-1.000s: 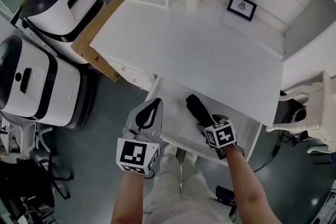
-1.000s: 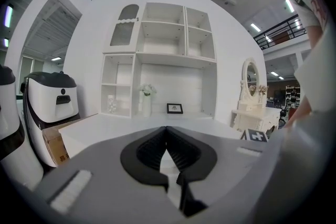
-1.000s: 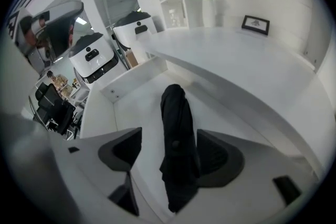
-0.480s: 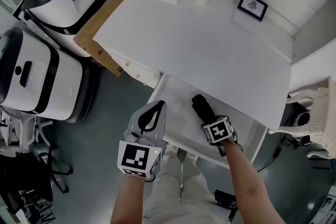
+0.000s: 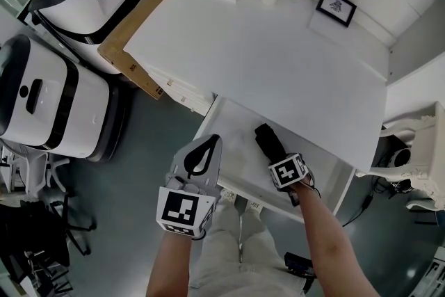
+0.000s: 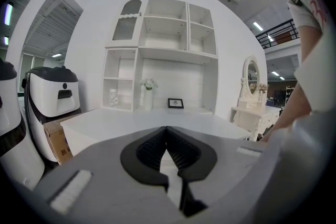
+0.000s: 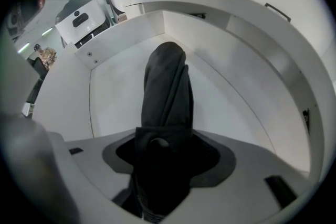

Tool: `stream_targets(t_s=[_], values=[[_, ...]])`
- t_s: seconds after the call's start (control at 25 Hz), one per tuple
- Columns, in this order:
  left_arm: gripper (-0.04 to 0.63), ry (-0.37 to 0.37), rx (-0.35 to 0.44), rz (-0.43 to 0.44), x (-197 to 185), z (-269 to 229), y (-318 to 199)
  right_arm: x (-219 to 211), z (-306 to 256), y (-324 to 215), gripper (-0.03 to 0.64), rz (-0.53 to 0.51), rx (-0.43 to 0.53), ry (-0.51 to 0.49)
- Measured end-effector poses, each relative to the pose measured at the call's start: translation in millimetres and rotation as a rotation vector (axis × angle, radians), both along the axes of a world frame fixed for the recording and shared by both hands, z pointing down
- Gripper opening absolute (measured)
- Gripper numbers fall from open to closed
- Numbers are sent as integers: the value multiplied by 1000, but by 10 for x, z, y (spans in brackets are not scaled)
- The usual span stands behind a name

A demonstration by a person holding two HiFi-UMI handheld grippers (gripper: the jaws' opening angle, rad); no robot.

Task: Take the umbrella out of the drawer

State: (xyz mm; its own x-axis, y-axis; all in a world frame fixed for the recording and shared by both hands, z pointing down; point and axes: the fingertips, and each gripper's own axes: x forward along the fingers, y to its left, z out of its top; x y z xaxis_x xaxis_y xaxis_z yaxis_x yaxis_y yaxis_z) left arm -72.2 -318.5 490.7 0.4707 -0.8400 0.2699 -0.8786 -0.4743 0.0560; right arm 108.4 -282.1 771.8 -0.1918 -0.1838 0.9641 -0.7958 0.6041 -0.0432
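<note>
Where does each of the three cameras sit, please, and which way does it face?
Head view: on the person's head, steeply down at desk, open drawer, umbrella; forearms, left gripper, right gripper show.
Left gripper view: on that gripper, level across the desk to the shelves; shut jaws show.
Right gripper view: on that gripper, down into the drawer; jaws, just closing, apart round the umbrella.
Shared: head and right gripper views both show the umbrella.
</note>
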Motion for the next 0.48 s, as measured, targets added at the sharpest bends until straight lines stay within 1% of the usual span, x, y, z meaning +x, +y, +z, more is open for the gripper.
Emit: stream_targets(t_s=[0.32,0.48], values=[[11,-2,9,2,2,-66,21,-3,-65,12,245,-10,9,5],[11,-6,20,4,10,-120,15,-32,-162,-13,245,-12,26,-13]])
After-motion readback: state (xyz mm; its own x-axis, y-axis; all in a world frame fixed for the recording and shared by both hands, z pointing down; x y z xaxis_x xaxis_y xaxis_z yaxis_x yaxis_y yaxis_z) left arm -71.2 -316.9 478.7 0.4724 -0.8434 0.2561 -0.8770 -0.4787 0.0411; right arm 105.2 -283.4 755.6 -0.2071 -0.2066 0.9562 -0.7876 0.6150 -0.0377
